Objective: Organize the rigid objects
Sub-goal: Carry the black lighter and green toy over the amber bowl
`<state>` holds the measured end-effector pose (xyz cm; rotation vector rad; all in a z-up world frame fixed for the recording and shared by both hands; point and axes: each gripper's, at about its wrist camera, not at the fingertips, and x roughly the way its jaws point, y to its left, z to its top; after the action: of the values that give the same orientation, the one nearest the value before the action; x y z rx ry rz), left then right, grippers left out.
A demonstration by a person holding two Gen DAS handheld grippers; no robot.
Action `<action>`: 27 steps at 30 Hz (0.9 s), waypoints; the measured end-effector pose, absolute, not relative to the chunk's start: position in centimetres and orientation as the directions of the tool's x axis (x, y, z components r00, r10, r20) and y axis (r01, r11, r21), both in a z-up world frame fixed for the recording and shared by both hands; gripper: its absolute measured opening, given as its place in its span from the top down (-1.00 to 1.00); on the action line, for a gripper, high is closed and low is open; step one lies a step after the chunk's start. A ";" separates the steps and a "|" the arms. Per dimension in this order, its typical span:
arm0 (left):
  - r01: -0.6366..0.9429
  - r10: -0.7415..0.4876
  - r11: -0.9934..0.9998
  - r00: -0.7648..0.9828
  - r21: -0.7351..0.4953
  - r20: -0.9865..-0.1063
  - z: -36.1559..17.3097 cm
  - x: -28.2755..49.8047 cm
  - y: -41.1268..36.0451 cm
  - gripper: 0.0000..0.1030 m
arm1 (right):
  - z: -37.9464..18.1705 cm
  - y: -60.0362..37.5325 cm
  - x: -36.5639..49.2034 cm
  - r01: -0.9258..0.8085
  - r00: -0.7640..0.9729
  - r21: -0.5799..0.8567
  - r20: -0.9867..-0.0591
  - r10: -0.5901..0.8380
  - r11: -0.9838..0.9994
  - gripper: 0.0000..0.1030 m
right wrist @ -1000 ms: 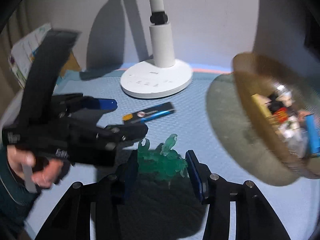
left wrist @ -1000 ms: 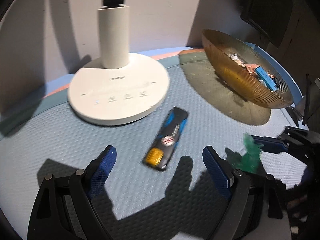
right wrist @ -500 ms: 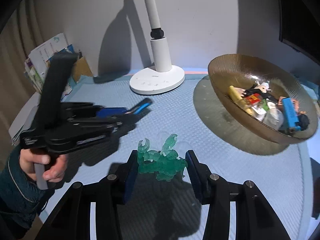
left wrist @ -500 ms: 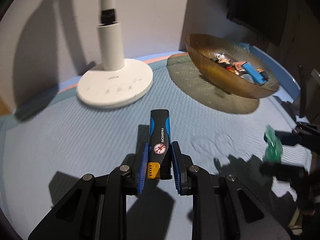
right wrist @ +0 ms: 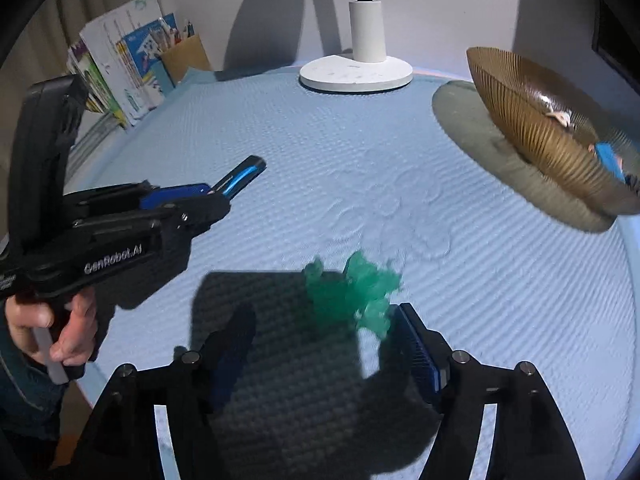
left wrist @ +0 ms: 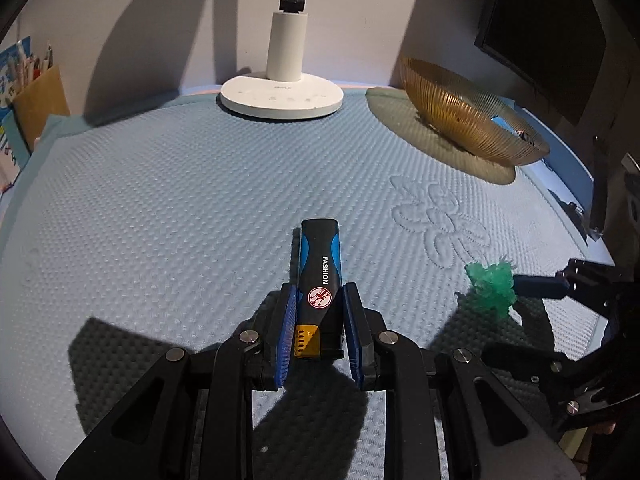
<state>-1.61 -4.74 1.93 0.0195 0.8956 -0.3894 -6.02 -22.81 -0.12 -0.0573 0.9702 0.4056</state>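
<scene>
Right now your left hand-held gripper [left wrist: 319, 322] is pinching the lighter [left wrist: 320, 284]: both blue pads press its lower sides, the yellow end sits between them, and the black-and-blue body (lettered FASHION) sticks out toward 12 o'clock over the blue mat [left wrist: 160, 208]. In the right wrist view the lighter's tip juts from that gripper toward 2 o'clock, clear of the mat, and your left hand [right wrist: 52, 320] wraps the grip at 8 o'clock.

Your right hand-held gripper [right wrist: 320, 344] stands spread, its jaws having just been opening. The green figure [right wrist: 352, 288] lies between them, blurred, close against the right pad [right wrist: 416, 344] and well apart from the left one; whether it touches that right pad you cannot tell from the blur. From the left wrist view the figure [left wrist: 491, 286] stands on the mat at 3 o'clock from the lighter, just beside one blue finger of the right gripper.

The amber bowl [left wrist: 460, 116] sits on the mat at 1 o'clock in the left wrist view, its ribbed wall toward you. In the right wrist view it is at 2 o'clock, with a blue piece [right wrist: 610, 160] and some small pale bits inside (too blurred to name). The white lamp [left wrist: 282, 96] stands at 12 o'clock against the wall, its round base on the far edge of the mat. Books [right wrist: 120, 64] and a tan holder [right wrist: 184, 58] with pencils stand at 10 o'clock in the right wrist view. A stitched flower pattern [left wrist: 440, 220] marks the mat between lighter and bowl.
</scene>
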 end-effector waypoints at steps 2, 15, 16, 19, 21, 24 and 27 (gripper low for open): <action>0.341 -0.326 0.928 0.554 -0.148 -0.766 1.7 -1.5 -4.8 0.60 | -0.3 -23.5 -6.7 -0.354 0.501 0.134 -0.808 0.309 0.925 -0.41; 0.381 -0.304 0.921 0.566 -0.085 -0.766 1.6 -2.1 -6.3 0.18 | 0.7 -22.7 -5.7 -0.234 0.585 0.110 -0.777 0.231 0.966 -0.35; 0.380 -0.295 0.922 0.569 -0.073 -0.767 1.5 -2.2 -6.4 0.18 | 0.6 -22.4 -5.5 -0.234 0.588 0.087 -0.781 0.212 0.968 -0.19; 0.376 -0.268 0.926 0.582 -0.038 -0.768 1.5 -2.3 -6.6 0.27 | -0.2 -21.9 -5.2 -0.225 0.579 0.057 -0.795 0.180 0.973 0.10; 0.368 -0.243 0.930 0.597 -0.009 -0.765 1.6 -2.5 -6.9 0.55 | -0.1 -21.6 -5.5 -0.231 0.597 0.035 -0.784 0.170 0.972 0.10; 0.378 -0.229 0.925 0.609 0.024 -0.759 1.8 -2.9 -7.3 0.61 | 0.7 -21.7 -6.2 -0.263 0.616 0.042 -0.762 0.201 0.964 0.11; 0.402 -0.266 0.916 0.615 0.005 -0.742 2.8 -3.1 -7.9 0.61 | 2.5 -22.9 -6.9 -0.265 0.651 0.030 -0.731 0.201 0.964 0.11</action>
<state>-3.11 -7.87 2.78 0.1777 0.8234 -0.3868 -6.87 -22.87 2.54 -0.0823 0.8198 0.2650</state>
